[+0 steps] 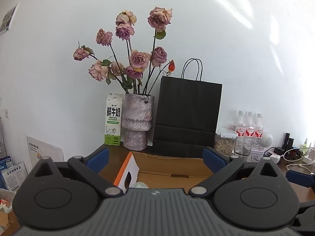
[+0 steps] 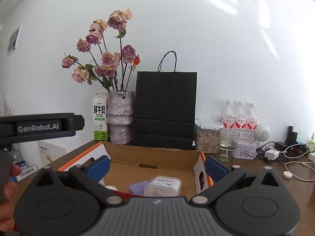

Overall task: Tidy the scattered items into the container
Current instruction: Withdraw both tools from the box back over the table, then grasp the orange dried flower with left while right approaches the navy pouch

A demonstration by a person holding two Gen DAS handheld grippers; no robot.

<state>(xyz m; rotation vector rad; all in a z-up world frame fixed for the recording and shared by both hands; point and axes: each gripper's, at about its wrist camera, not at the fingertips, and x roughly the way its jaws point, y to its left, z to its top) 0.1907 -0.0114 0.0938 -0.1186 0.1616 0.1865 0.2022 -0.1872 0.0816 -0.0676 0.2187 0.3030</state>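
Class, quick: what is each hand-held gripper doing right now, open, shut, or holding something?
Left hand-held gripper: open, holding nothing, above the cardboard box.
Right hand-held gripper: open, holding nothing, over the same box.

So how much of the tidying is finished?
Some is done: a plastic tub and purple cloth lie in the box. Both grippers, left and right, are open and empty. Whether anything is left to collect isn't visible.
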